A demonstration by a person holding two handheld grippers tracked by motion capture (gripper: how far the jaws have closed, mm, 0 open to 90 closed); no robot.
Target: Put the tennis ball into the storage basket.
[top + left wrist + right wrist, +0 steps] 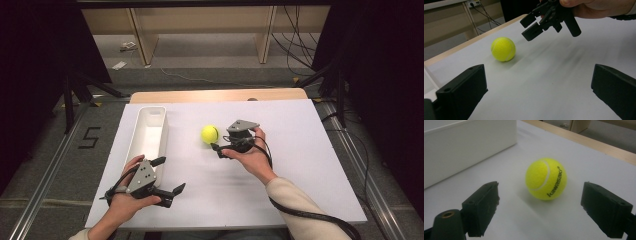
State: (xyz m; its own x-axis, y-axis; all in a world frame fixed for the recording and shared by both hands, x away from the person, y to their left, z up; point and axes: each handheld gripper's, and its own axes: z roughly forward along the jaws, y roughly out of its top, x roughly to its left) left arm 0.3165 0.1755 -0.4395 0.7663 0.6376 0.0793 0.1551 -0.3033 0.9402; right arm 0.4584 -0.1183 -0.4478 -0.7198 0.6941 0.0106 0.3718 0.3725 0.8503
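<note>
A long white bin (148, 131) lies lengthwise at the left of the white worktop (300, 165), open side up and, as far as can be seen, empty; it appears placed as a receptacle within reach of either hand.

Just in front of the bin's near end, the left hand-held gripper (170, 175) is held low over the worktop by the person's left hand (131, 197). Its jaws stand wide apart and grip nothing. It is angled towards the centre, which reads as waiting rather than working.

A yellow tennis ball (210, 134) rests on the worktop near the middle, between the bin and the right hand, clear of both.

The right hand-held gripper (216, 148) sits just beside the ball, jaws parted wider than the ball and empty. In the right gripper view the ball (546, 178) lies centred ahead of the jaws, not yet between them, touching neither. That alignment suggests an approach for a grasp, probably for transfer to the bin.
</note>
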